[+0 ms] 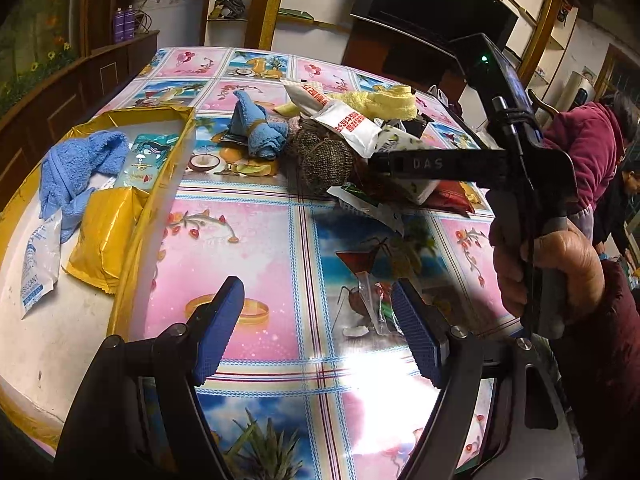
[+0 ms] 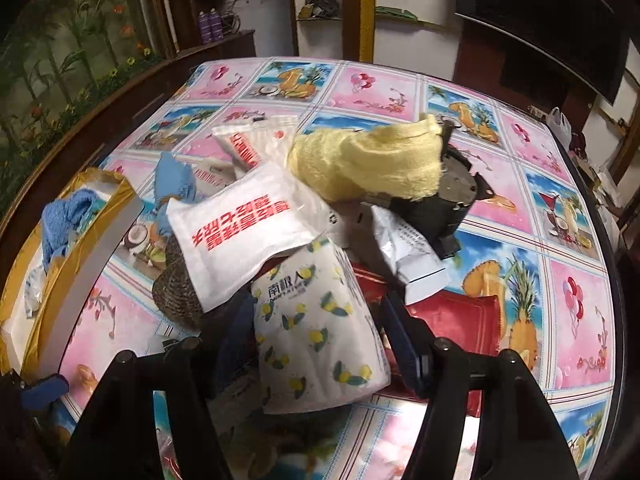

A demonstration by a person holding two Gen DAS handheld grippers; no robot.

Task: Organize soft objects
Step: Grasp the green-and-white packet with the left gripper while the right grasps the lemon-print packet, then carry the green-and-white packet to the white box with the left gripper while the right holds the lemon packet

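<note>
My right gripper [image 2: 316, 320] is shut on a white tissue pack with lemon print [image 2: 316, 320], at the near side of a pile on the table. The pile holds a yellow towel [image 2: 368, 164], a white sachet with red print [image 2: 236, 232], a brown woven pouch [image 2: 176, 292], a red packet [image 2: 452, 320] and a blue cloth [image 1: 256, 128]. In the left wrist view the right gripper [image 1: 384, 162] reaches into the pile from the right. My left gripper [image 1: 316, 292] stands open over the bare tablecloth, nothing between its fingers.
A gold-rimmed box [image 1: 160, 184] at the left holds a blue towel [image 1: 76, 168], a gold pouch [image 1: 104, 240] and a desiccant sachet [image 1: 36, 268]. A black object [image 2: 452, 200] lies under the yellow towel. A person in maroon [image 1: 580, 136] stands at the right.
</note>
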